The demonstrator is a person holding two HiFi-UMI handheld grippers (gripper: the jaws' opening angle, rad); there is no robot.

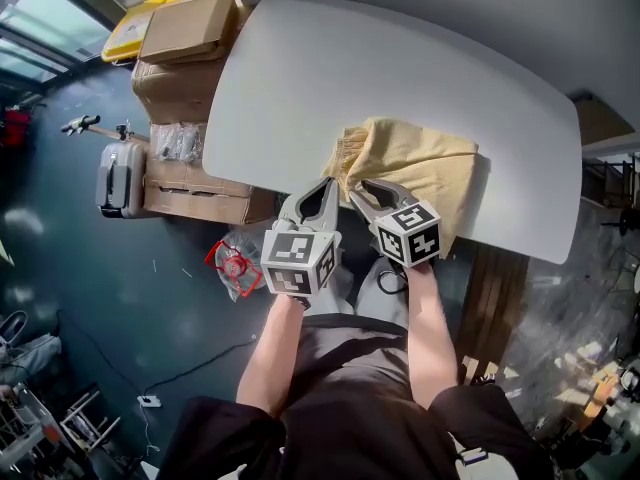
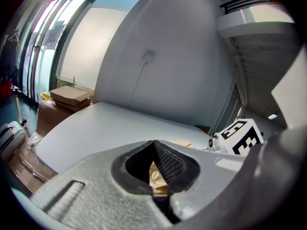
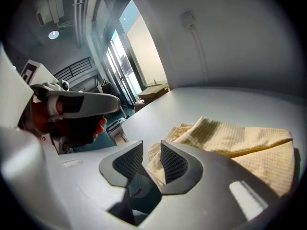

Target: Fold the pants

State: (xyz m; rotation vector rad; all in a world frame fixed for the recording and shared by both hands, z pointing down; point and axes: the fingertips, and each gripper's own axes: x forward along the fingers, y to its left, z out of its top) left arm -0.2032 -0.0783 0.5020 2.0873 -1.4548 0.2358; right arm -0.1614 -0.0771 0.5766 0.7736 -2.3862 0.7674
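Observation:
The pale yellow pants (image 1: 420, 163) lie folded in a flat bundle at the near edge of the white table (image 1: 400, 68). My left gripper (image 1: 330, 181) is at the bundle's near left corner. In the left gripper view its jaws (image 2: 154, 143) meet at the tips, with yellow cloth (image 2: 158, 181) caught between the pads. My right gripper (image 1: 357, 190) sits just to the right of it at the same corner. In the right gripper view its jaws (image 3: 151, 147) stand apart, and the edge of the pants (image 3: 240, 138) shows through the gap, not pinched.
Cardboard boxes (image 1: 185, 28) and a yellow bin (image 1: 130, 30) are stacked off the table's left end. A grey suitcase (image 1: 120, 178) and a red item (image 1: 235, 263) are on the dark floor. A wooden bench (image 1: 495, 298) stands near the table's right side.

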